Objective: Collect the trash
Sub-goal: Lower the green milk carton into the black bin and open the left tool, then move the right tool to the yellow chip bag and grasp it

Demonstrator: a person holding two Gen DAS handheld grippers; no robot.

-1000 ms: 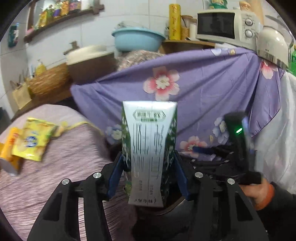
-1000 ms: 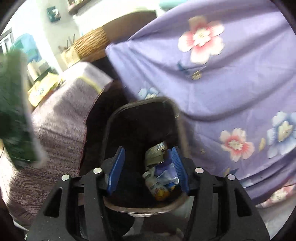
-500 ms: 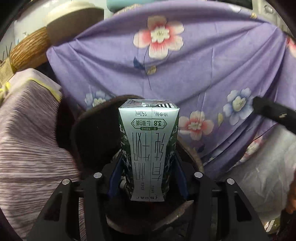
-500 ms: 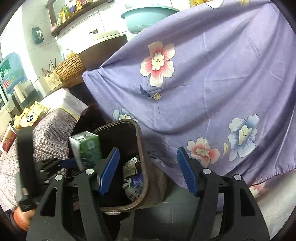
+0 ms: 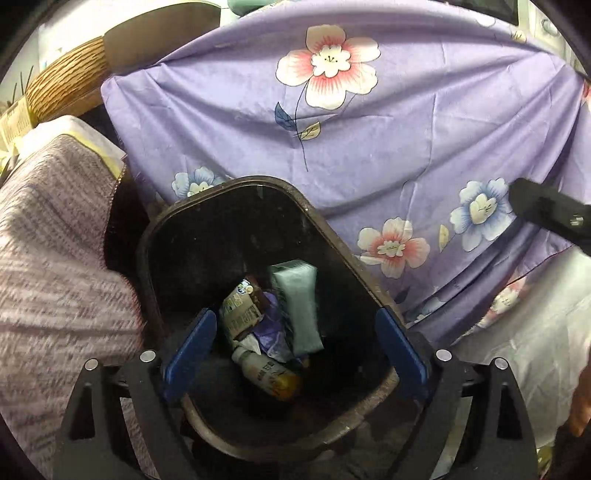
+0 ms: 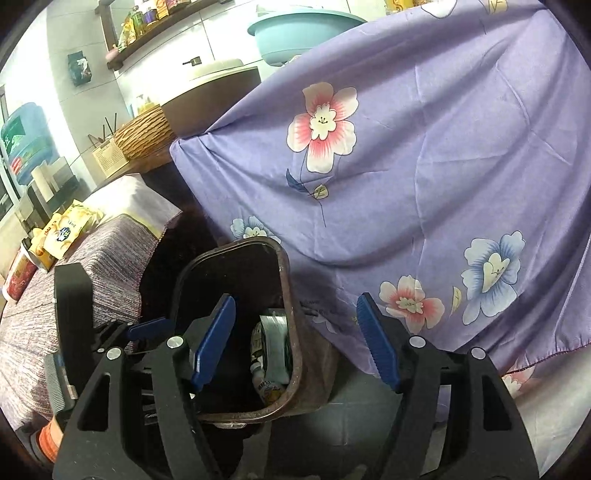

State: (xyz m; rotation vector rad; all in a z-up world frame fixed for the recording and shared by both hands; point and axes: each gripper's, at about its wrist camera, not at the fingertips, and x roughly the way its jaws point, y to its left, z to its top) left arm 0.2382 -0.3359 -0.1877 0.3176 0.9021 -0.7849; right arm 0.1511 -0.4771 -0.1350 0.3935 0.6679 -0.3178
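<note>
The green-and-white milk carton (image 5: 299,306) lies inside the dark brown trash bin (image 5: 258,181), on top of a small bottle (image 5: 266,373) and crumpled wrappers (image 5: 240,314). My left gripper (image 5: 295,354) hangs over the bin mouth; its jaws are opening wide with nothing between them. My right gripper (image 6: 295,339) is above the right wall of the bin (image 6: 284,295). Its jaws are opening too and grip nothing. The left gripper's blue finger (image 6: 147,328) shows at the bin's left side. A yellow snack bag (image 6: 68,230) and a can (image 6: 18,273) lie on the striped cloth.
A purple floral cloth (image 5: 369,147) hangs right behind the bin. A surface covered in striped mauve cloth (image 5: 55,258) borders the bin on the left. A woven basket (image 5: 62,88), a teal basin (image 6: 299,33) and a water jug (image 6: 26,140) stand further back.
The left gripper came down over the bin and opened, and the carton dropped out of it into the bin. The right gripper drew back from the bin and its jaws widened.
</note>
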